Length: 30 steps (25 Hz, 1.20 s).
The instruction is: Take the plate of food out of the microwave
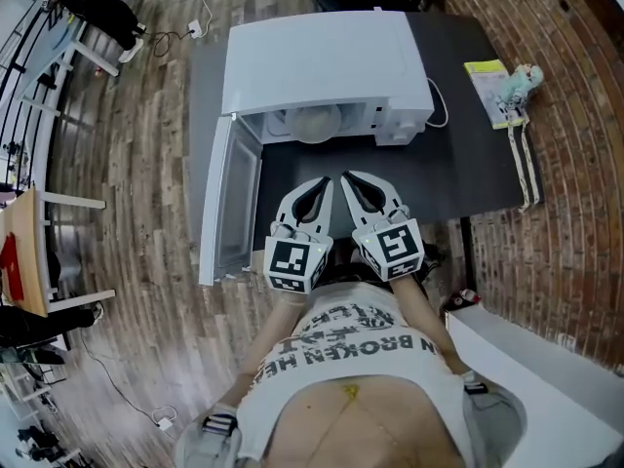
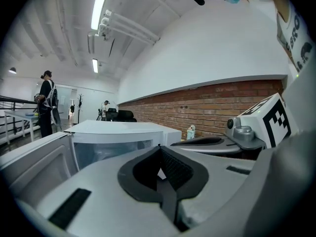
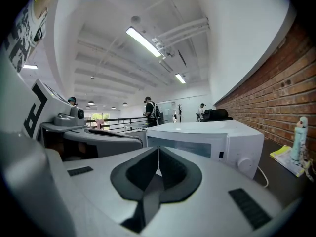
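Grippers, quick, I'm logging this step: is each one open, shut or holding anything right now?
Left gripper: shut, jaw tips together, nothing between them.
Right gripper: shut, jaw tips together, nothing between them.

Left gripper [image 1: 323, 184], right gripper [image 1: 348, 179] — side by side, jaws together — empty.

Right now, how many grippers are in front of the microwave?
2: the left gripper and the right gripper, side by side before the open microwave, both shut and empty. None seems hidden.
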Motion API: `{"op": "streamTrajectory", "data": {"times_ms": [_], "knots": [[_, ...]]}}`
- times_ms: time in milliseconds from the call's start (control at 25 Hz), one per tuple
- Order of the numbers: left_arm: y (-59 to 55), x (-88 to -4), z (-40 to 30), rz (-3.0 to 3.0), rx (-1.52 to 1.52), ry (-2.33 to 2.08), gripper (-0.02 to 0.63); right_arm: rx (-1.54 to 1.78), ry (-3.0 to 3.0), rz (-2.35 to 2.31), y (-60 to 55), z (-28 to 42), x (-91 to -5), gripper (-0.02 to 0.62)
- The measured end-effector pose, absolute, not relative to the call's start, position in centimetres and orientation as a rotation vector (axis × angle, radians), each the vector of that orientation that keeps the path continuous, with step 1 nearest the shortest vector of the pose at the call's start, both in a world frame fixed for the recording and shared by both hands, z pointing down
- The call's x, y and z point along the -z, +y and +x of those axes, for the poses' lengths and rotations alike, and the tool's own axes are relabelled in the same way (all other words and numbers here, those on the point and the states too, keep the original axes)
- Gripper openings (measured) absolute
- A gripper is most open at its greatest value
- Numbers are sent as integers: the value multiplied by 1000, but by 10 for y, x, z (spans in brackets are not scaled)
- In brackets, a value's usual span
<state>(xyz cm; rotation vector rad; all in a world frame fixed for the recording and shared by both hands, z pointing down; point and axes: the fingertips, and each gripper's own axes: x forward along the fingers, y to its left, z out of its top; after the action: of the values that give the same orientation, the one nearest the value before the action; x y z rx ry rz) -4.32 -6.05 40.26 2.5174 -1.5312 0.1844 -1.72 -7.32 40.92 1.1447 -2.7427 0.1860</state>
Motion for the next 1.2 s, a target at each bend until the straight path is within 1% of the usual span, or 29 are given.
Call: {"op": "streamTrajectory", "data": {"times_ms": [640, 920, 1200], "knots": [[-117, -417, -114, 2590, -164, -1354, 8, -257, -2651, 1250, -129, -98, -435, 11], [-127, -430, -117, 2560, -172, -1340, 6, -295, -2623, 1250, -141, -95, -445, 11], [-146, -425, -97, 2508, -153, -1422, 8, -297, -2648, 1171, -160, -71, -441, 9]]}}
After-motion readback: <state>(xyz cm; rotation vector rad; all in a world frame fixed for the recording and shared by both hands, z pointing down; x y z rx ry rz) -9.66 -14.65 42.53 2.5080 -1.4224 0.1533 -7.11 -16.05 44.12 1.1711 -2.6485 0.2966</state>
